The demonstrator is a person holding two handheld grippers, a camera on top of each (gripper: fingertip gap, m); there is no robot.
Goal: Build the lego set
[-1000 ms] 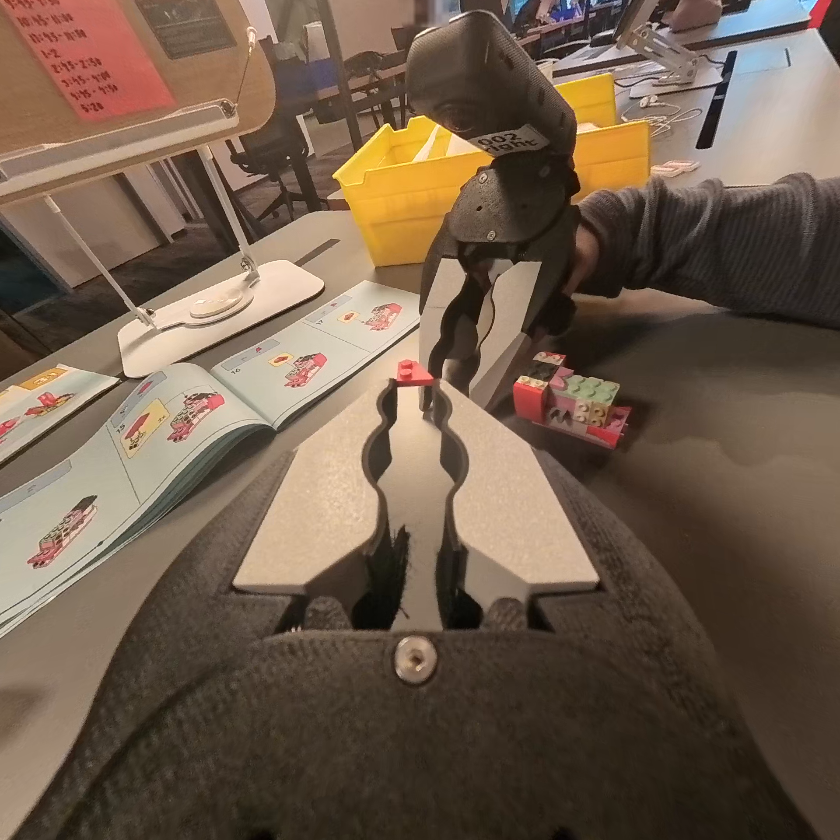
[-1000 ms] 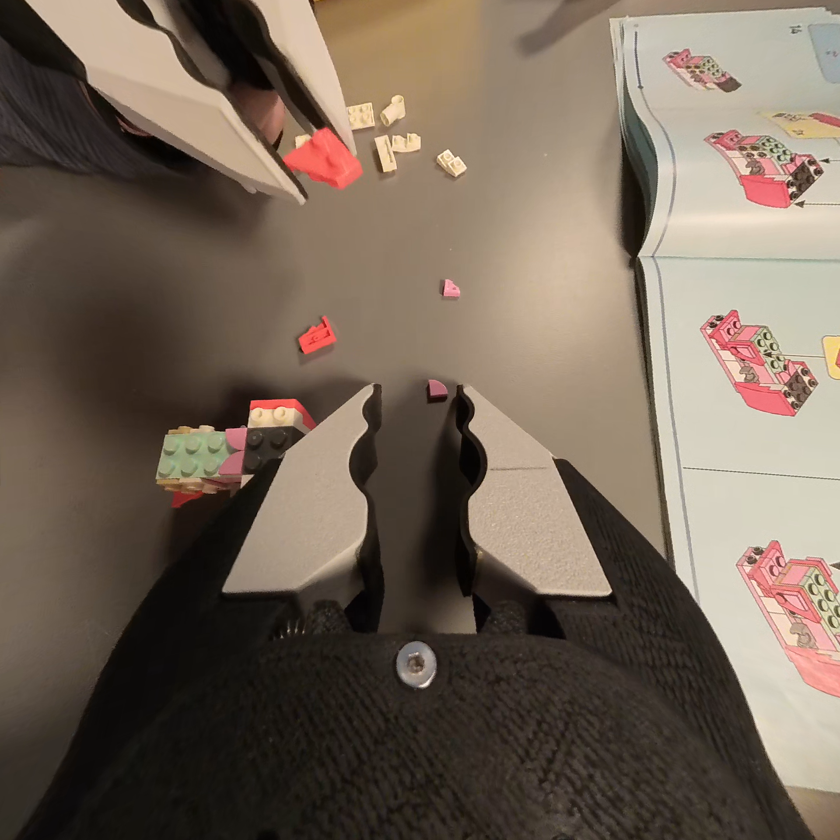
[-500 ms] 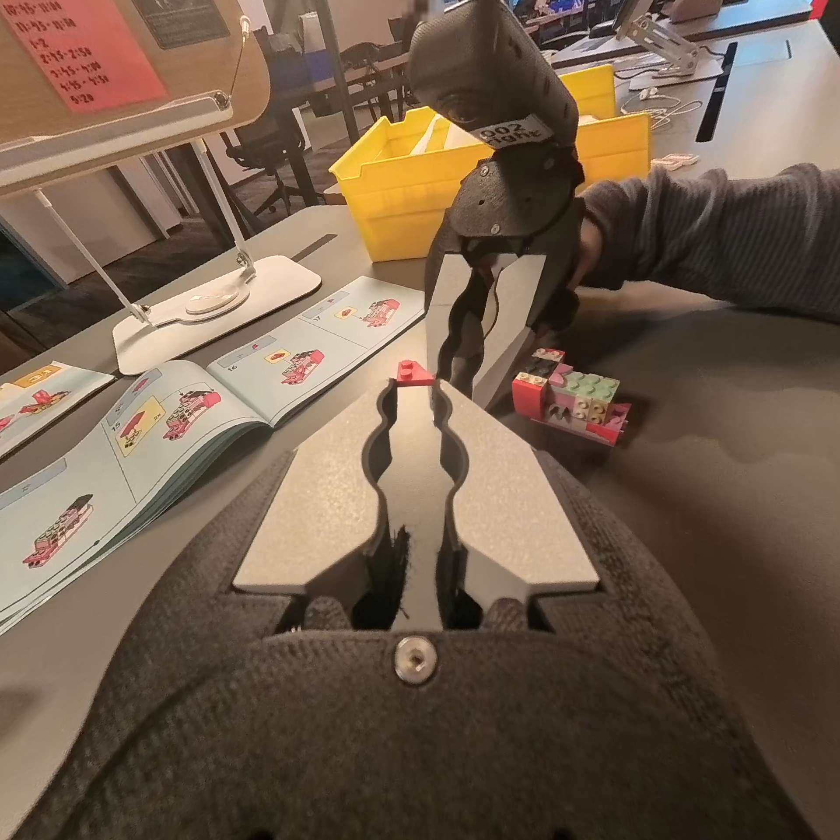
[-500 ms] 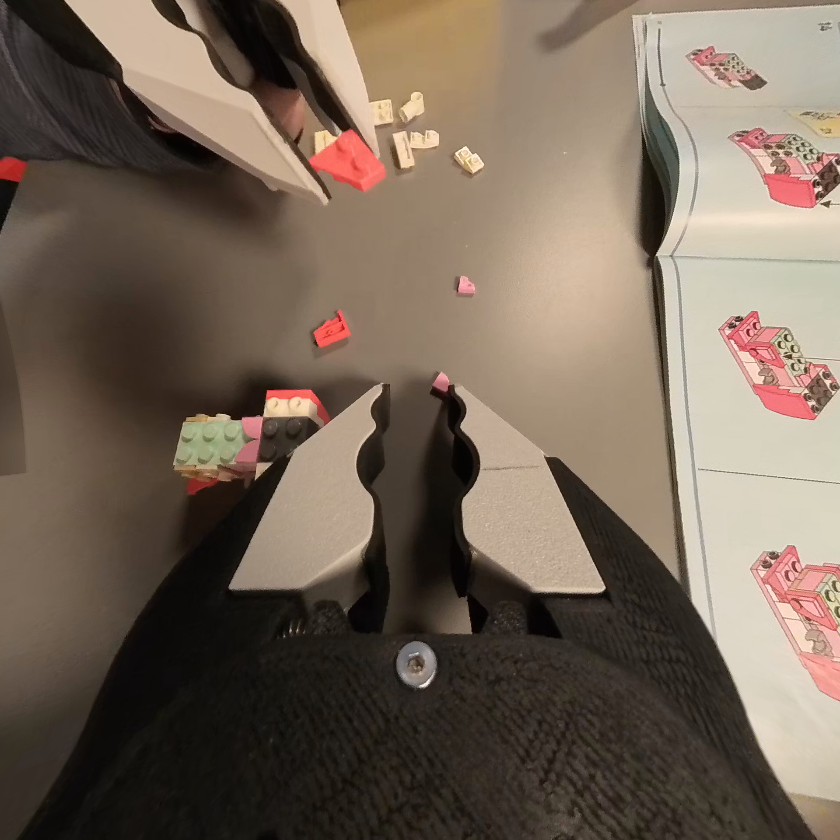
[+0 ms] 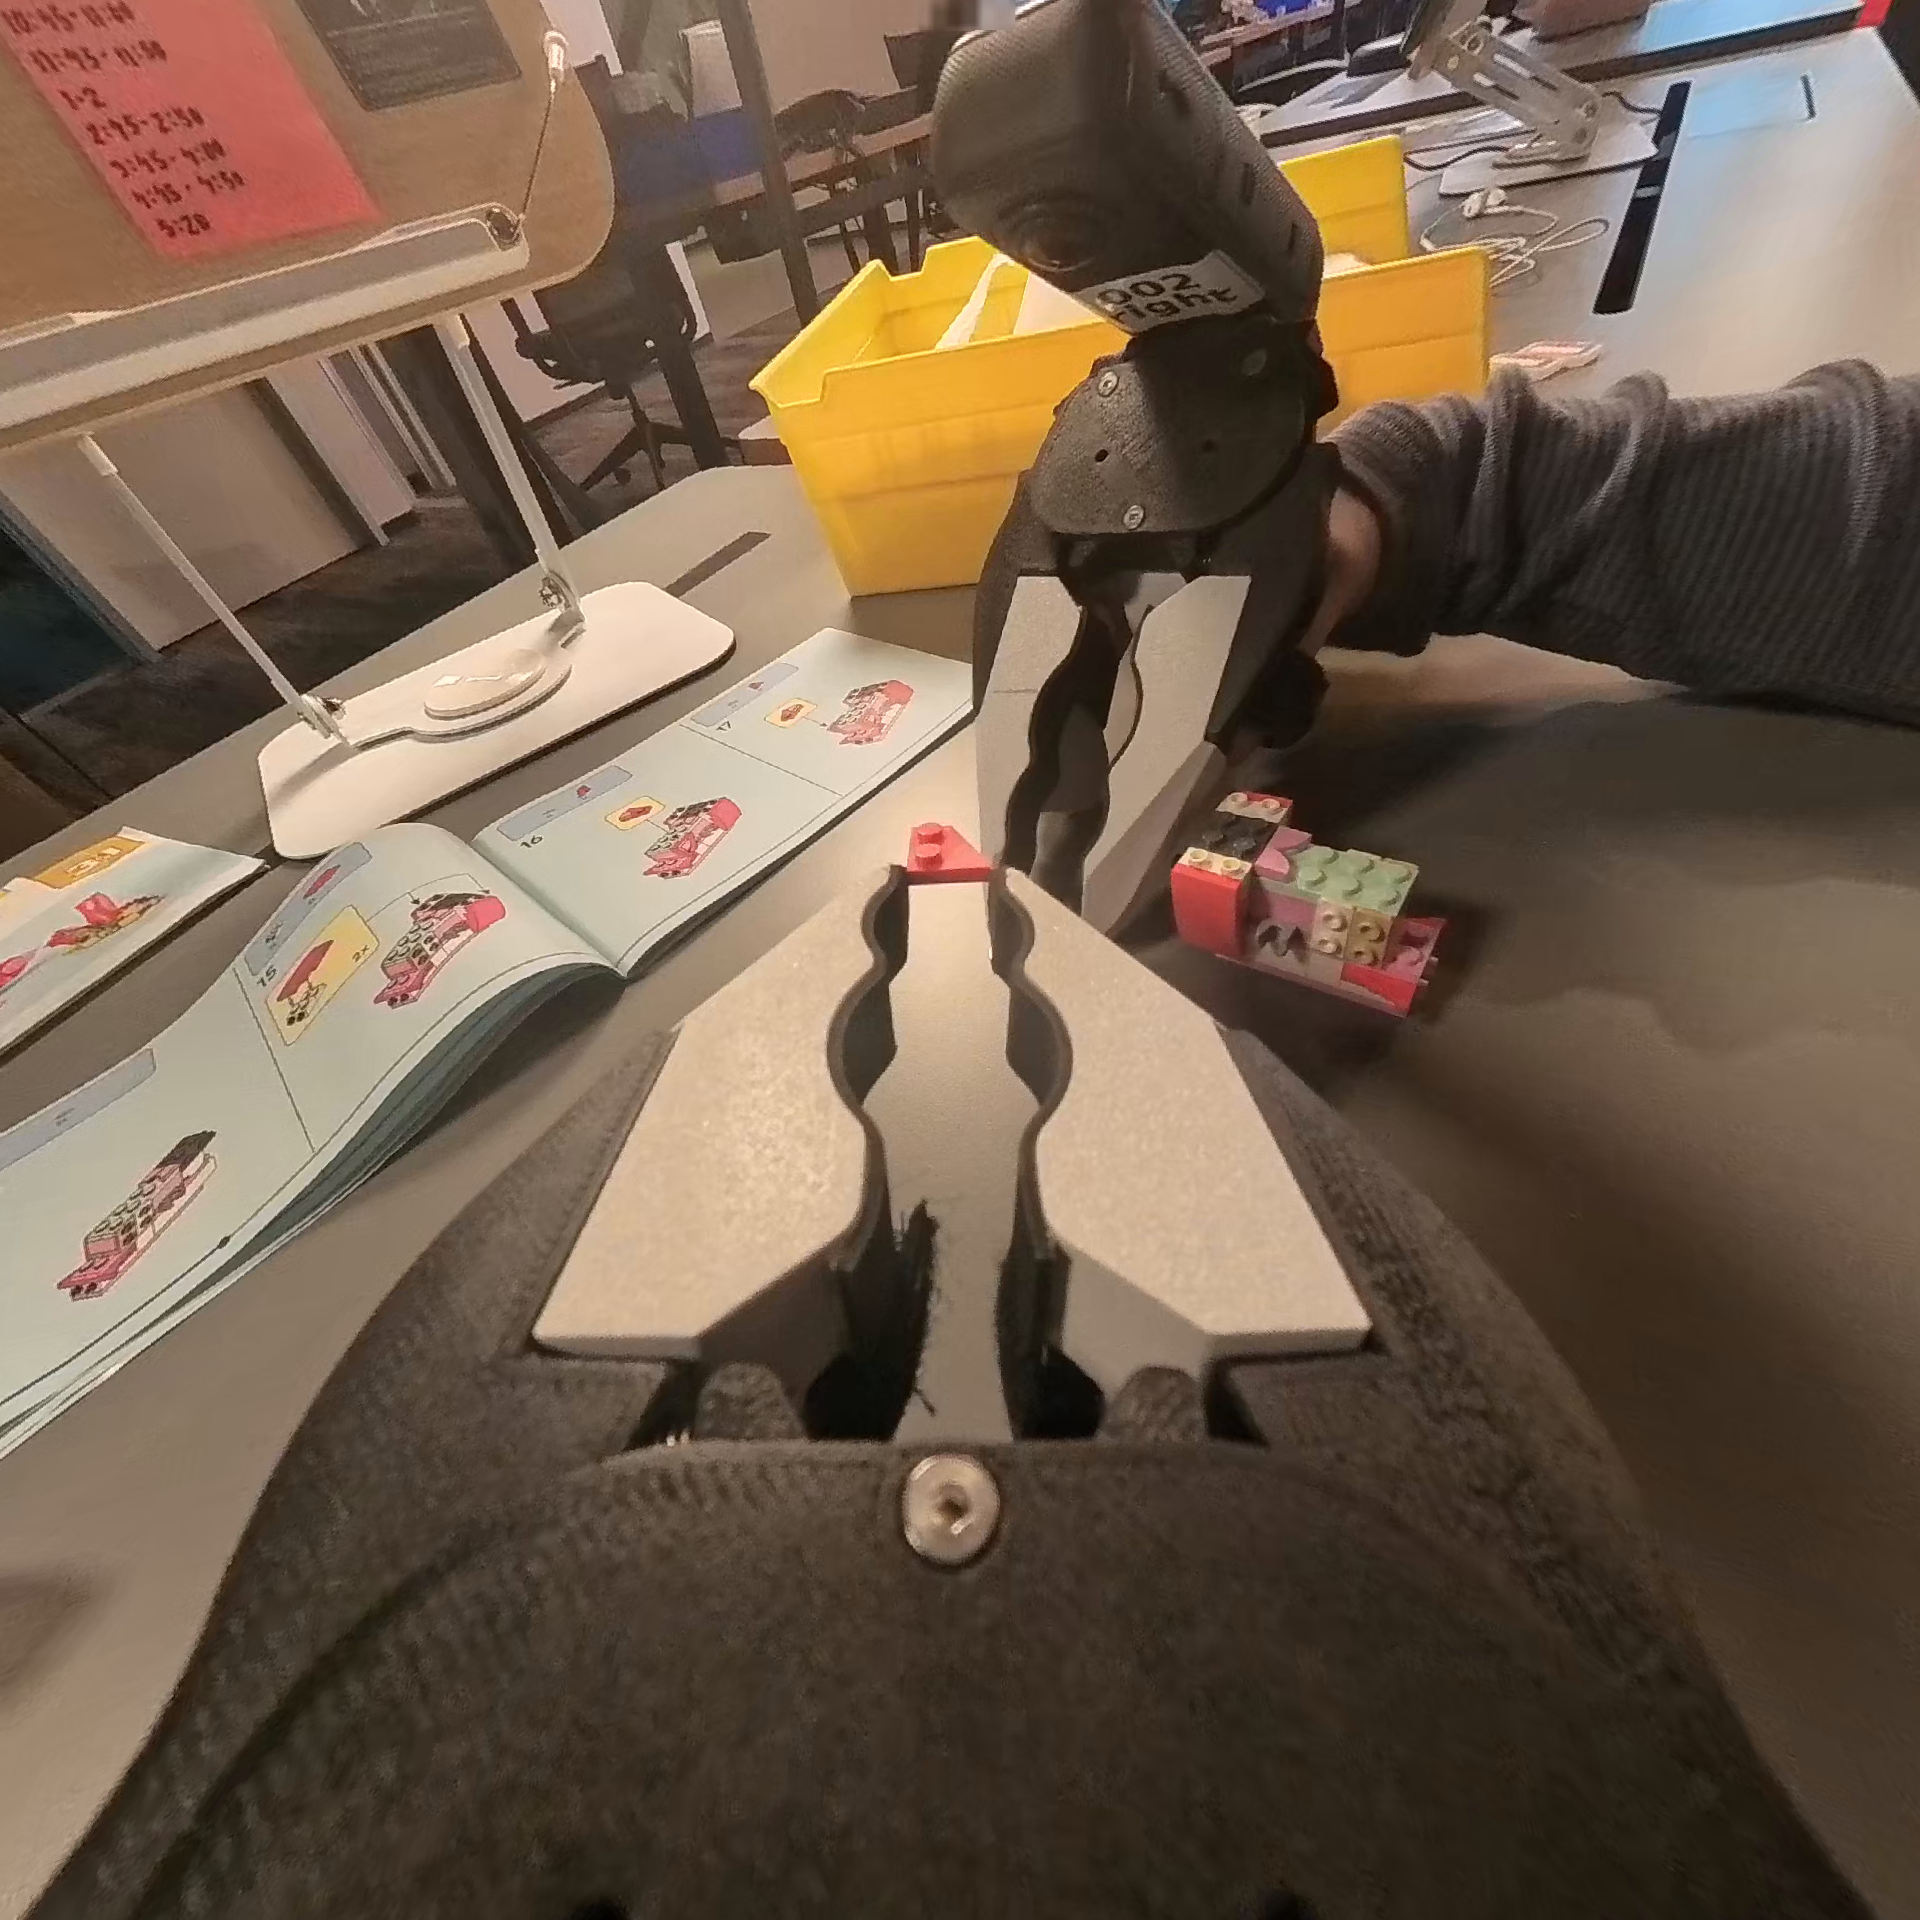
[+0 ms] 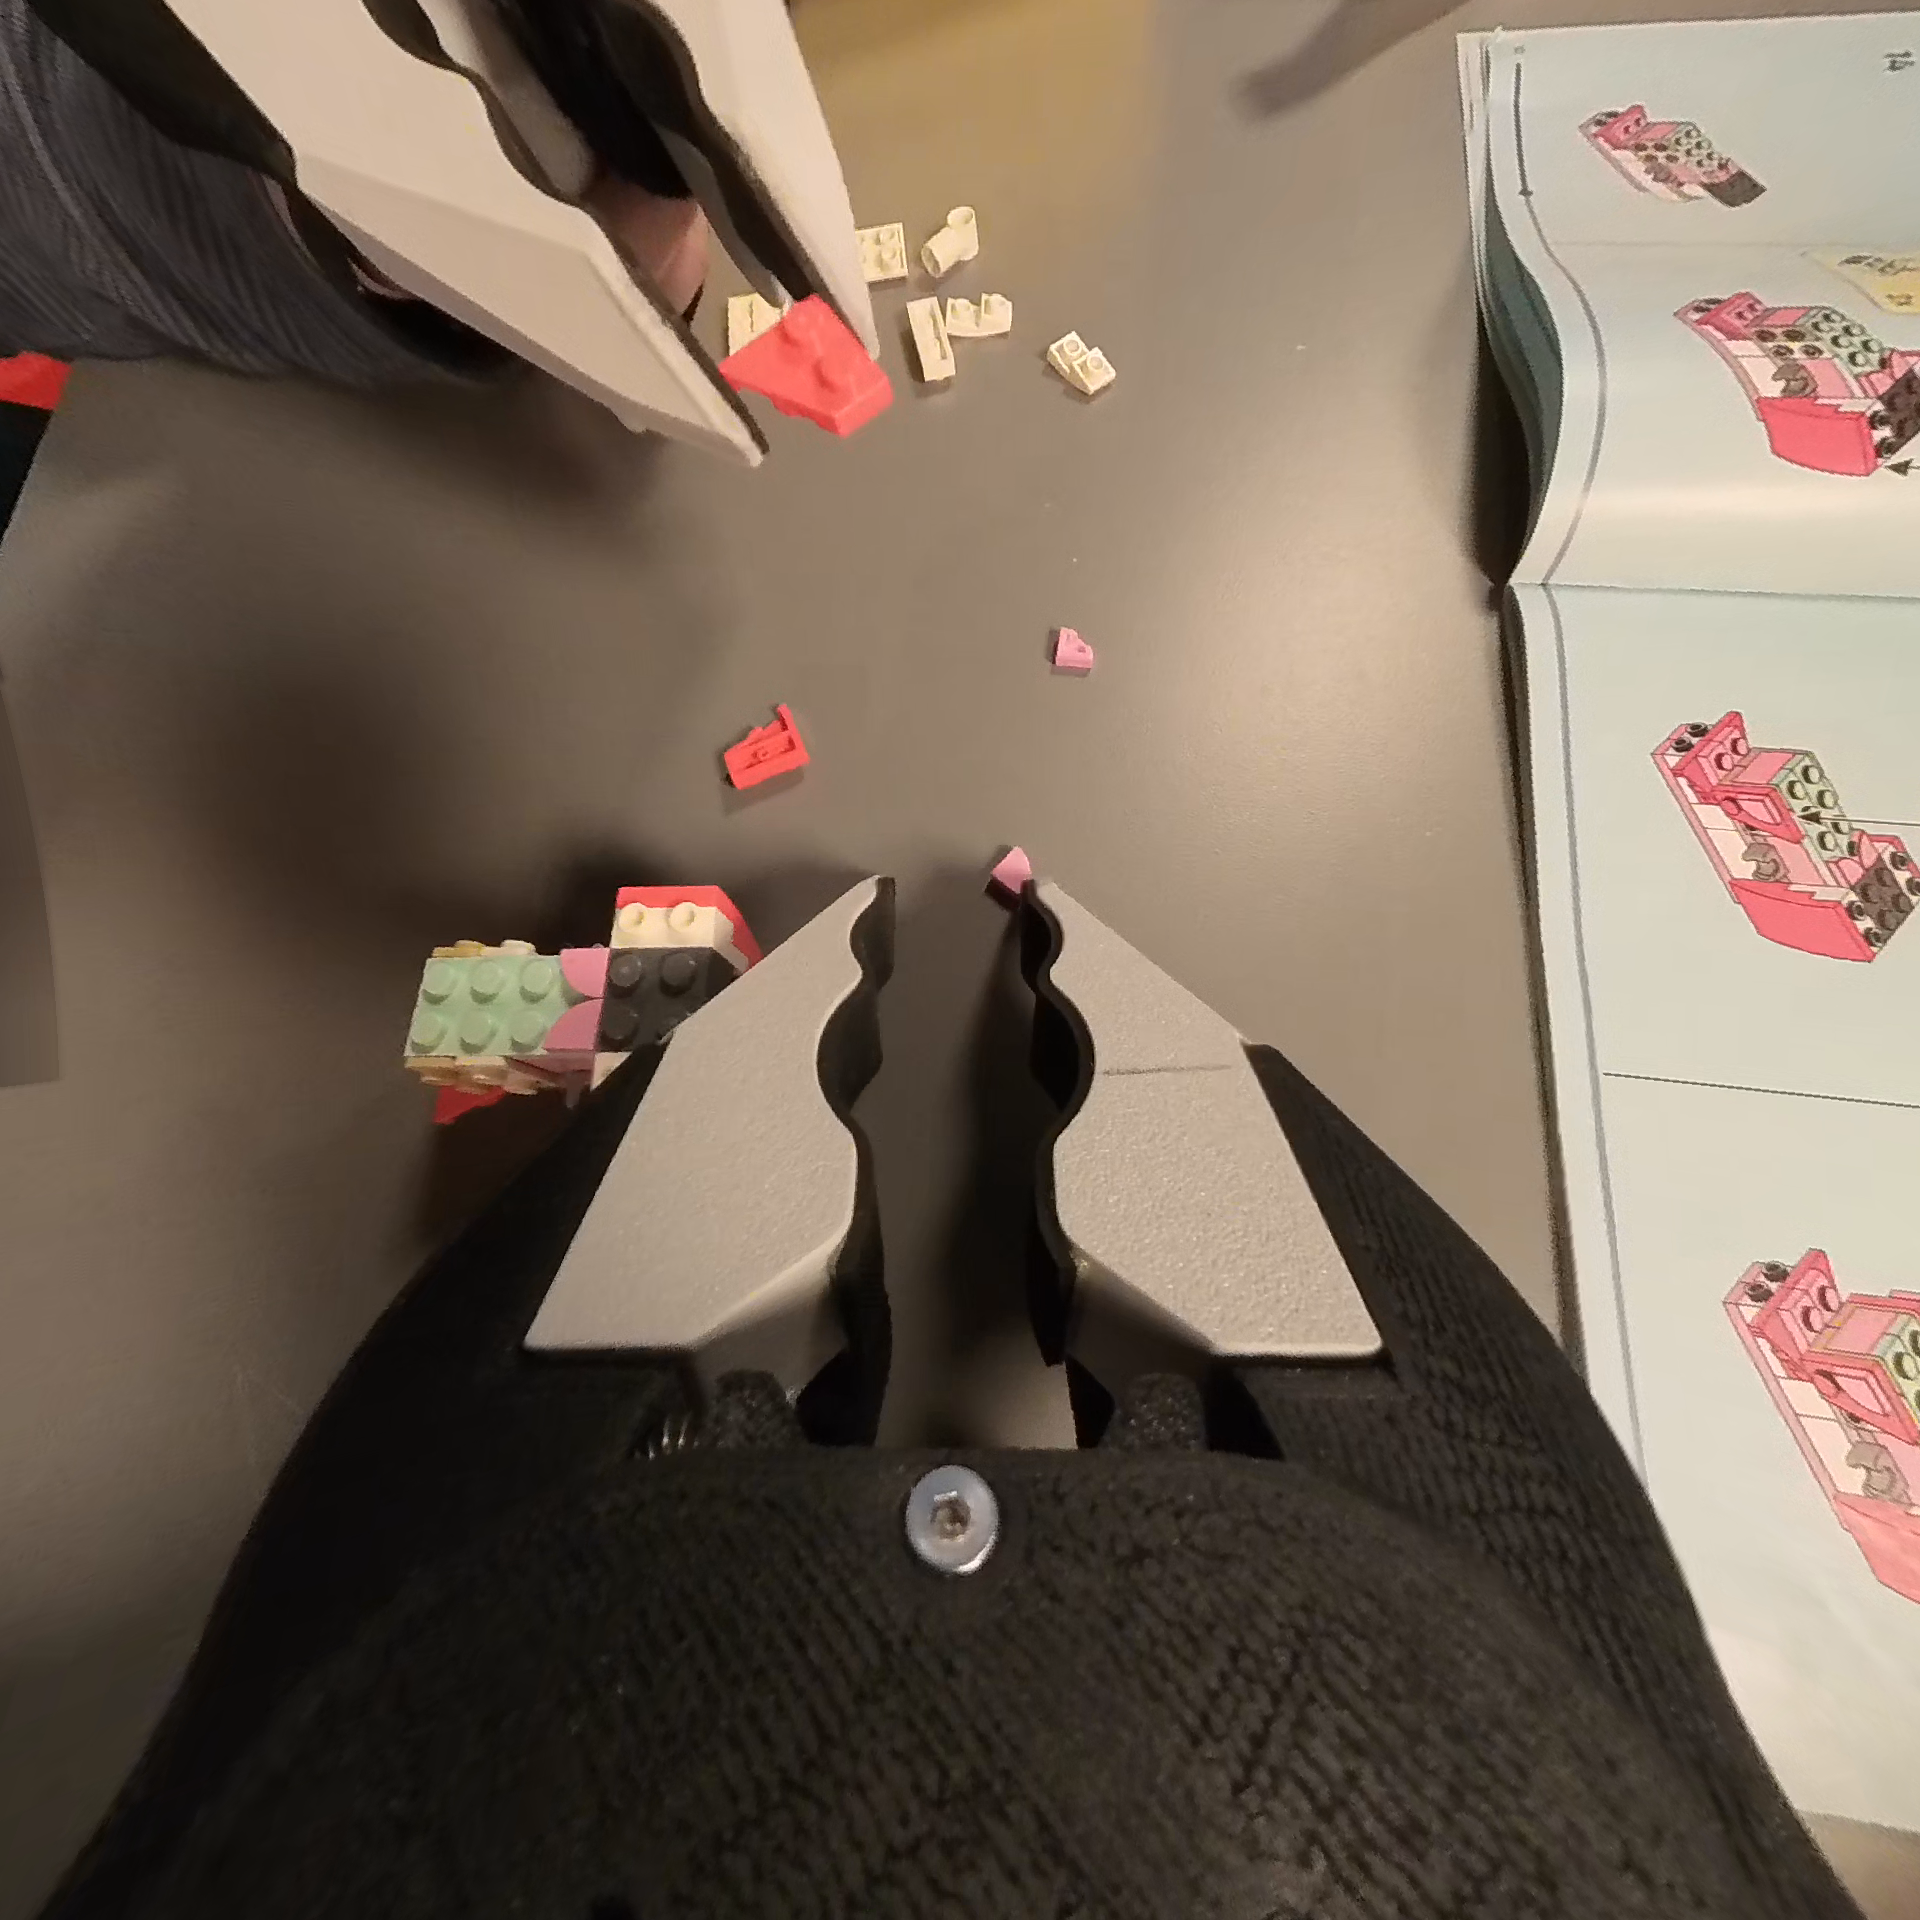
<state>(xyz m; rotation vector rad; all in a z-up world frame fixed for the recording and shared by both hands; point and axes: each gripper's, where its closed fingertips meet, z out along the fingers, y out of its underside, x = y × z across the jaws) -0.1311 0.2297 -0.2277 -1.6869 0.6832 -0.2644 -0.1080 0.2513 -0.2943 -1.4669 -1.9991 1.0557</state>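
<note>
Two studs on the red wedge plate (image 5: 943, 855) between the left gripper's (image 5: 943, 883) jaws.

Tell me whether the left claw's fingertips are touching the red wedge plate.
Touching. In the left wrist view the red wedge plate spans between the left claw's two fingertips, no gap either side; the right wrist view shows it off the table.

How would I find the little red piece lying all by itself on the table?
Start at the open instruction booklet on the dark table. Left of it, beyond the half-built brick model, lies a small red piece. It sits alone, flat, unlike the red wedge pinched in the left gripper.
</note>
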